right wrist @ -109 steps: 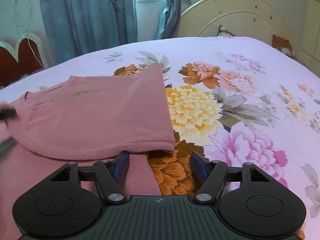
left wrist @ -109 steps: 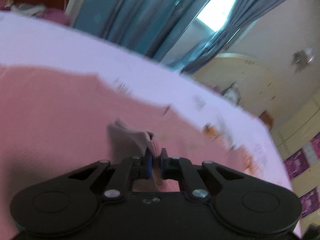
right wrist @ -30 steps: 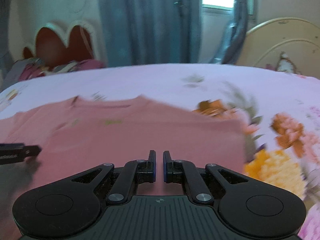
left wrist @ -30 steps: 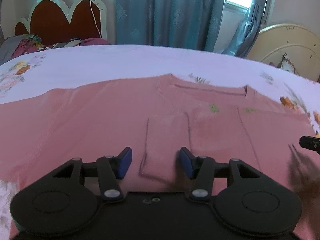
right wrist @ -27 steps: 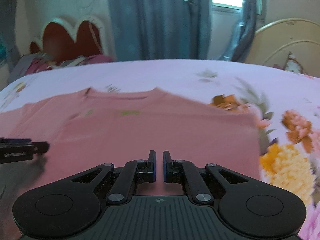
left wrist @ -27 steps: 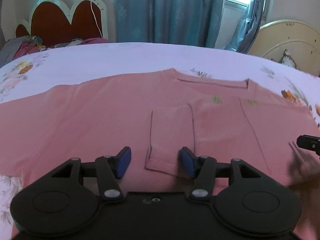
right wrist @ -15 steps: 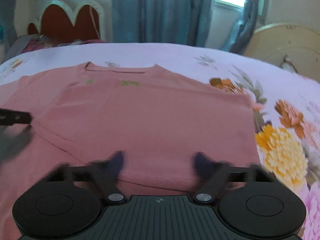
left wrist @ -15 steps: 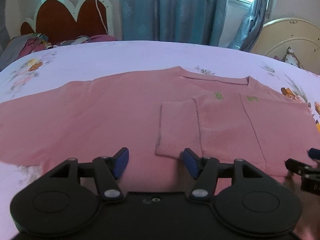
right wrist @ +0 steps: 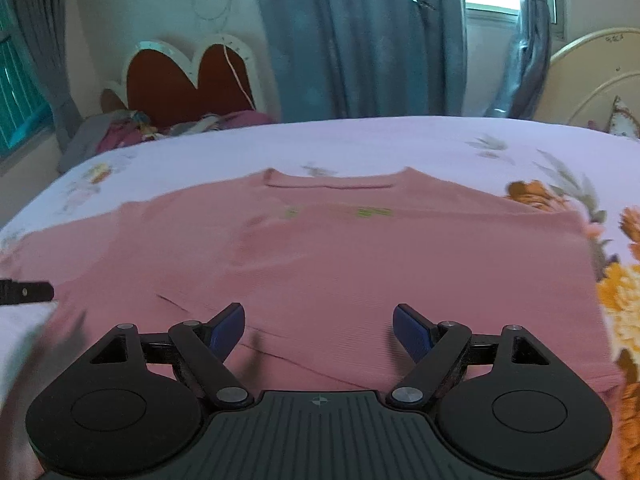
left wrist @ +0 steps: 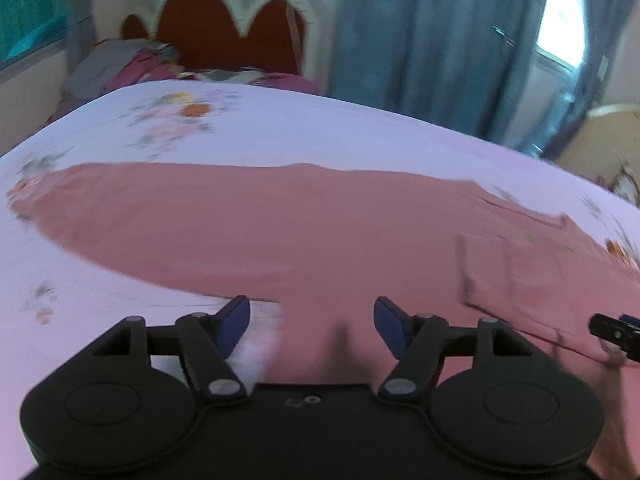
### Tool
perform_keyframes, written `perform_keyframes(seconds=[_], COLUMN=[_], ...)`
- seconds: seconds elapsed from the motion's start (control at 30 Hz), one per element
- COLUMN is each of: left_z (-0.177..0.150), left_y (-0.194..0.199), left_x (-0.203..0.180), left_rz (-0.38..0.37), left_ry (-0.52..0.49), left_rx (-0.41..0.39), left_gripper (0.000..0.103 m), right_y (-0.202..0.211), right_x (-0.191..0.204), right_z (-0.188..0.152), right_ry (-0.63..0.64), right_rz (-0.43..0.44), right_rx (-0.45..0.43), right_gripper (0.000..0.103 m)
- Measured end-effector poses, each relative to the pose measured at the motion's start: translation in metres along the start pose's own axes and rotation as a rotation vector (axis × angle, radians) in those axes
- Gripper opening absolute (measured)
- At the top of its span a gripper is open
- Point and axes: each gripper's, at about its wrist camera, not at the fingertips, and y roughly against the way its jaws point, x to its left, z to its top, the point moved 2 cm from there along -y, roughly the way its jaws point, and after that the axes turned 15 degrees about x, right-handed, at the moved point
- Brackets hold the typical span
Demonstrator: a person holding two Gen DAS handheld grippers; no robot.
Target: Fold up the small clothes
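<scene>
Left jaws: the left gripper (left wrist: 311, 330) is opening, blue pads wide apart with nothing between them; it hangs over the near hem where pink cloth meets bare sheet.
Right jaws: the right gripper (right wrist: 319, 334) stands released, pads well apart, empty, over the folded right half of the garment.
Garment: a pink knit top (right wrist: 320, 264) lies flat on the bed (right wrist: 400, 140), neckline toward the far edge, hem toward the near edge.
Fold so far: the side toward the bed's right edge looks already turned in, with a cuff (left wrist: 486, 272) lying across the chest; the long left sleeve (left wrist: 132, 208) is spread out toward the left edge.
Weight: probably light; a single layer should lift with little effort.
Stiffness: soft and limp by the look of it, so it will likely sag and drape from any single hold and trail behind the jaws.
Grip: the ribbed knit looks grippy rather than slick; a pinch is unlikely to slip, but it could catch the layer beneath too.
Fragility: none to speak of, though a hard pull may stretch the knit.
Where to hold: the unfolded left sleeve near its cuff end, or the left shoulder and left hem corner together, pinching the top layer only.
Risk: dragging over the sheet could undo the fold already laid.
</scene>
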Motion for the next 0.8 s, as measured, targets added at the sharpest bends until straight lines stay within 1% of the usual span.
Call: perform_keyframes(seconds=[0.23,0.33,0.43,0.53,0.6,0.7,0.8], left_z=[0.01,0.017,0.025,0.035,0.043,0.046,0.052], left_y=[-0.002,-0.003,-0.007,-0.015,-0.023,-0.031,-0.041], left_x=[0.094,0.143,0.189,0.225,0.246,0.272,0.289], left_rz=[0.027,0.039,0.058,0.062,0.06,0.036,-0.001], left_ry=[0.144,0.215,0.28,0.339,0.38,0.445,0.49], left_rx=[0.008,0.006,0.002,-0.001,-0.008,-0.011,-0.026], left_gripper=[0.068,0.068,0.068,0.067,0.064,0.06,0.057], right_y=[-0.011,-0.02,-0.032,-0.045,-0.051,-0.06,-0.071], right_x=[0.055,0.08,0.1,0.115,0.122,0.131,0.138], right_z=[0.014,0.022,0.029,0.035,0.038,0.043,0.047], right_ry=[0.011,0.034,0.032,0.023,0.007,0.0,0.006], right_rz=[-0.008,-0.026,-0.026,-0.032,-0.028,-0.034,-0.051], right_rx=[-0.016,-0.02,-0.008,0.006,0.011,0.018,0.028], right_gripper=[0.08,0.08,0.08,0.08,0.08,0.08,0.08])
